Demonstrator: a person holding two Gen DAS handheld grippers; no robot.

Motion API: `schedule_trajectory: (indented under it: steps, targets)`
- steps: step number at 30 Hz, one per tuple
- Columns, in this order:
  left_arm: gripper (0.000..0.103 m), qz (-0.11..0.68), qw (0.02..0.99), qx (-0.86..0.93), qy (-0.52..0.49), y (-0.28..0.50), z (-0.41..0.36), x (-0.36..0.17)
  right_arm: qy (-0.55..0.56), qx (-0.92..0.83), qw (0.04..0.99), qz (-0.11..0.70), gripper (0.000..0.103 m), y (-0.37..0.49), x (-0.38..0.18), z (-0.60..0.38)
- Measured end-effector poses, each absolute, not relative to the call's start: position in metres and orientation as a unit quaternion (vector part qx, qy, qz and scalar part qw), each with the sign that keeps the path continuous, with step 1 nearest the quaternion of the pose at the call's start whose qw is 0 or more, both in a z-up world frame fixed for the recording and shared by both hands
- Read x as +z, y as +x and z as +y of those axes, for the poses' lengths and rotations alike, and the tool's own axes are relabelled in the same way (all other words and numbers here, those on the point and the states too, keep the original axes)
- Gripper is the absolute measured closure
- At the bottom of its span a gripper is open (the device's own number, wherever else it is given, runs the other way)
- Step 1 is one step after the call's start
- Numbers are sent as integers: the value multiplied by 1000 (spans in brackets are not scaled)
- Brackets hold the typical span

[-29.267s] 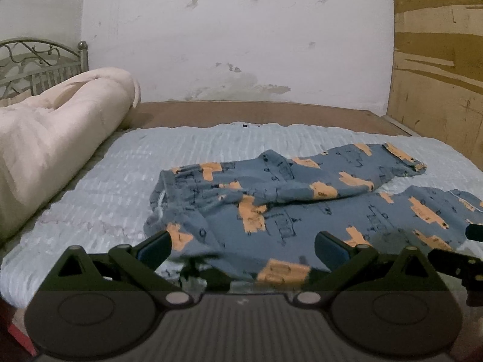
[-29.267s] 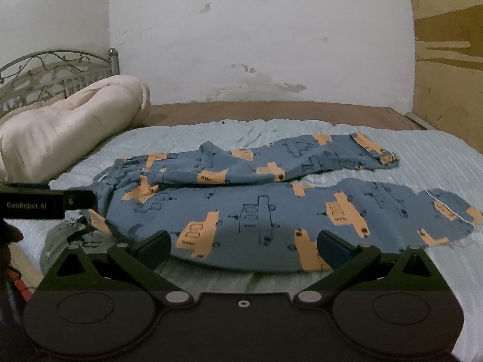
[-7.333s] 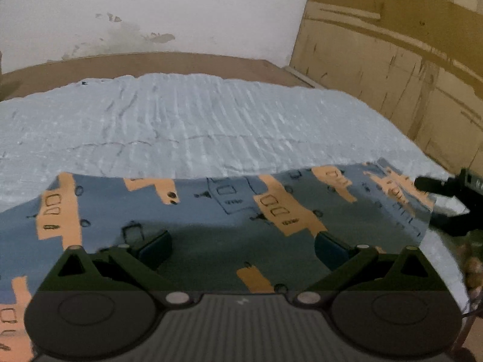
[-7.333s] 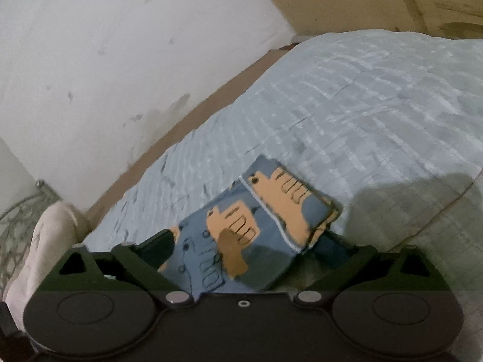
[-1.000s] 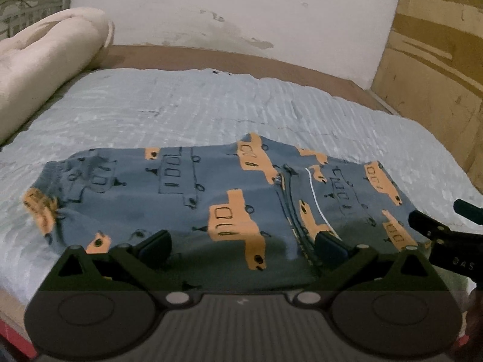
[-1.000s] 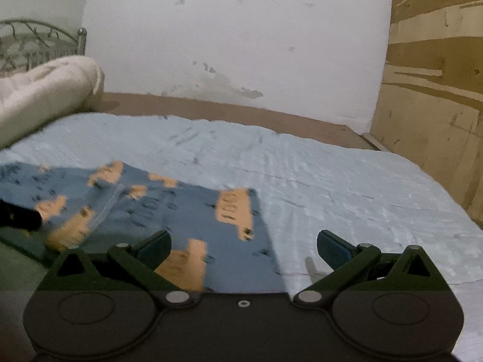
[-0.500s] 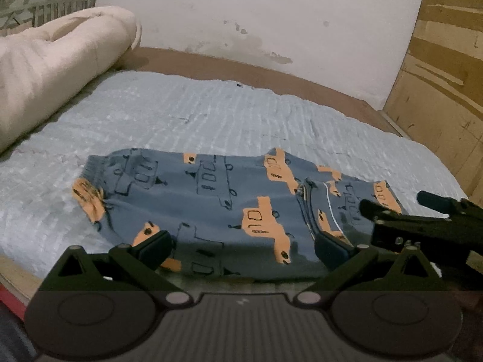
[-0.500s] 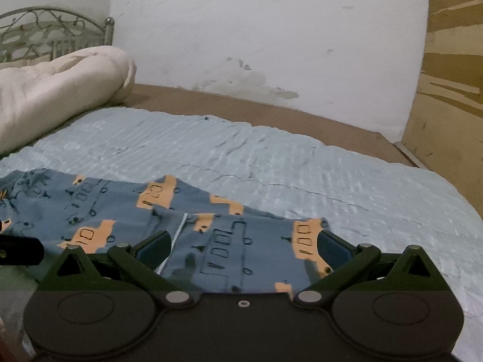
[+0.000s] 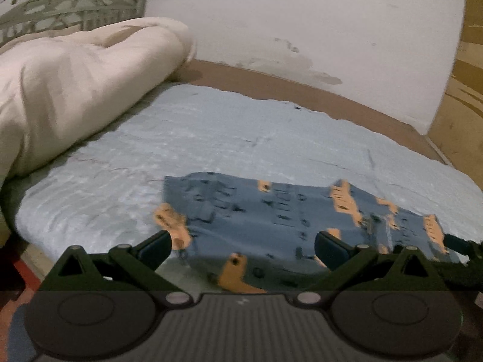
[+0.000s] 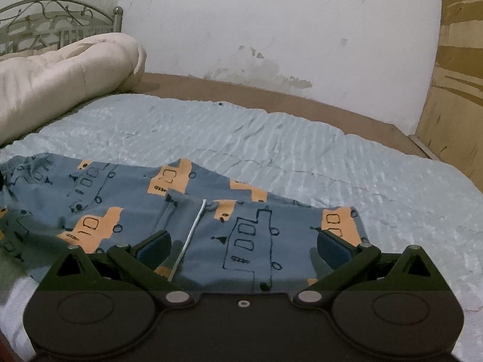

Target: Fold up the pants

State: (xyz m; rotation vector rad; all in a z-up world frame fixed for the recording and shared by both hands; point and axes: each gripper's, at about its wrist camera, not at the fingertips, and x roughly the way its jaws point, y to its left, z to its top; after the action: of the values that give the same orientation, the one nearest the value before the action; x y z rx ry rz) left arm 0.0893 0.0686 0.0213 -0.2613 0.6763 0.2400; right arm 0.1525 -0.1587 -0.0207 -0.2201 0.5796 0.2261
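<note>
Pants (image 10: 211,211): blue with orange vehicle print, folded into a flat rectangle on the bed, directly ahead of both grippers; one end is folded over the rest, its hem edge showing a white seam line.
Left gripper (image 9: 241,246): jaws spread wide, holding nothing, just short of the pants' near edge; this view is blurred.
Right gripper (image 10: 243,246): released, jaws wide, low over the near edge of the folded end; contact cannot be told.
Bed (image 10: 302,138): light blue textured cover, reaching beyond the pants to a brown edge.
Rolled quilt (image 9: 75,84): cream, far left of both grippers, before a metal headboard (image 10: 54,21).
</note>
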Motion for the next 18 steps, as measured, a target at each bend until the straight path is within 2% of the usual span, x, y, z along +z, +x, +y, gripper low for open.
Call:
schedule_trajectory:
  steps: [18]
  targets:
    - [1,361,908,150,-149,97,93,-1,-146,118,946,265,1,145,-41,-149]
